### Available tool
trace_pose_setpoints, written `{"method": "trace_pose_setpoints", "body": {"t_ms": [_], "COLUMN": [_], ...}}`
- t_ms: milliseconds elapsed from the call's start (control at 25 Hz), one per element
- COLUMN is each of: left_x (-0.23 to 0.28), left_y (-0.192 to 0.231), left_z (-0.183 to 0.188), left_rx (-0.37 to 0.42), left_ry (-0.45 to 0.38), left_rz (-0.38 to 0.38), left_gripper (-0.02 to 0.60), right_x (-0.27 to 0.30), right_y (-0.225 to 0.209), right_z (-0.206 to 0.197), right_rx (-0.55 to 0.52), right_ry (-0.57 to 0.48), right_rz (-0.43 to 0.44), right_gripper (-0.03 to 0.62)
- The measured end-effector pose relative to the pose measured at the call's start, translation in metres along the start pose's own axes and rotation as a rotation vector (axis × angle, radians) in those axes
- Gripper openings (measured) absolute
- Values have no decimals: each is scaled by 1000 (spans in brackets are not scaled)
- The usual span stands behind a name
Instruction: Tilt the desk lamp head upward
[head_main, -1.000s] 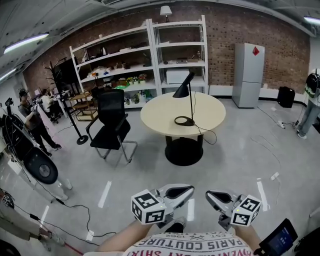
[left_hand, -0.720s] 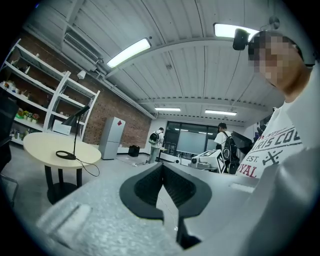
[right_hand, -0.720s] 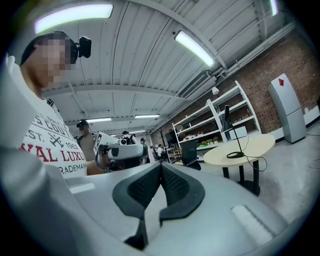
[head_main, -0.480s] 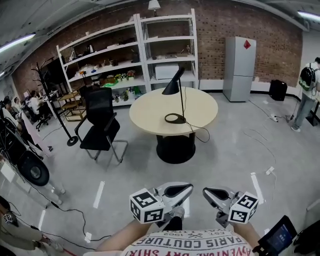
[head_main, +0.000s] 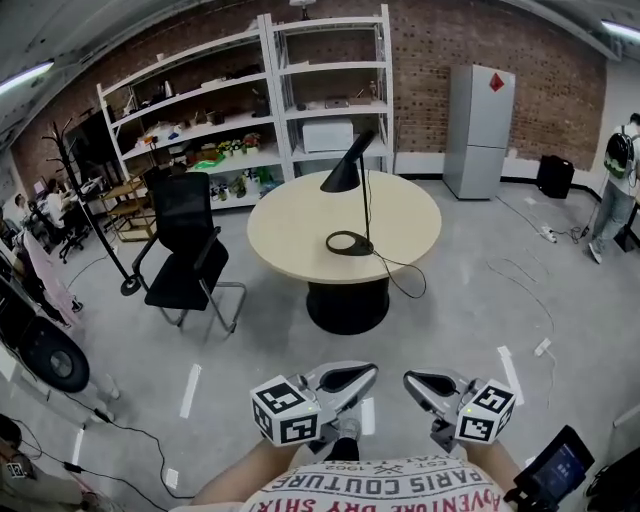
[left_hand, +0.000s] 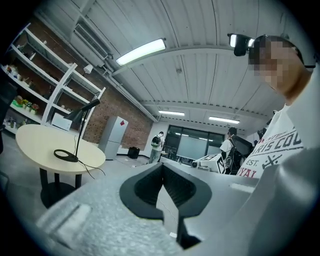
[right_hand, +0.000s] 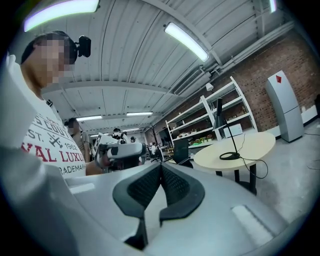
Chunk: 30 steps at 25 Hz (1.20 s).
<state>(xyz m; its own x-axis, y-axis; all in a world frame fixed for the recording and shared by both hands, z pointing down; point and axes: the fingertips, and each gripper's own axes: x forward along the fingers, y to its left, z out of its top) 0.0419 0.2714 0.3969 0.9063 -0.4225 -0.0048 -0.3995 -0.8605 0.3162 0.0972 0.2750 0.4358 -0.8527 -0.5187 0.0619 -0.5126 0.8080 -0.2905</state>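
Shelves (head_main: 240, 110) back the round counter (head_main: 290, 225) bearing the desk lamp (head_main: 343, 178), a black chair (head_main: 185, 240) beside it. Left claw (head_main: 362, 374) and right claw (head_main: 418, 381), both closed on nothing, hang well short of it.

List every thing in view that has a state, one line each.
Black cone-headed desk lamp: upright on the round beige table, head angled downward, not yet tilted up.
Left tool: shut, empty.
Right tool: shut, empty.
Black office chair: unoccupied, standing apart from the table.
Tall grey fridge: door closed.
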Motion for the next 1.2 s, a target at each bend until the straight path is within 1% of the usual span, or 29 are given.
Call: {"method": "trace_pose_setpoints", "body": {"t_ms": [200, 320, 480, 600, 800, 960, 1080, 1200], "left_x": [19, 26, 35, 43, 54, 62, 66, 70], "left_y": [79, 135, 200, 237, 274, 291, 300, 313], "left_z": [13, 33, 63, 86, 96, 102, 102, 94], "left_rx": [-39, -72, -78, -88, -99, -105, -104, -110], "left_ry": [10, -5, -22, -46, -56, -55, -46, -29], "left_rz": [-15, -25, -34, -40, -61, -57, -56, -46], "left_gripper": [2, 2, 2, 2, 2, 2, 2, 0], "right_x": [47, 85, 134, 160, 184, 186, 189, 196], "right_y": [-61, -97, -137, -162, -189, -204, -214, -227], "right_z": [8, 18, 43, 62, 70, 74, 75, 66], "right_rx": [55, 9, -10, -66, -80, -69, -31, 19], "right_ry": [0, 33, 36, 56, 56, 53, 30, 5], "right_rz": [-28, -80, -94, -117, -143, -160, -167, -163], "right_gripper": [5, 5, 5, 5, 5, 5, 5, 5]}}
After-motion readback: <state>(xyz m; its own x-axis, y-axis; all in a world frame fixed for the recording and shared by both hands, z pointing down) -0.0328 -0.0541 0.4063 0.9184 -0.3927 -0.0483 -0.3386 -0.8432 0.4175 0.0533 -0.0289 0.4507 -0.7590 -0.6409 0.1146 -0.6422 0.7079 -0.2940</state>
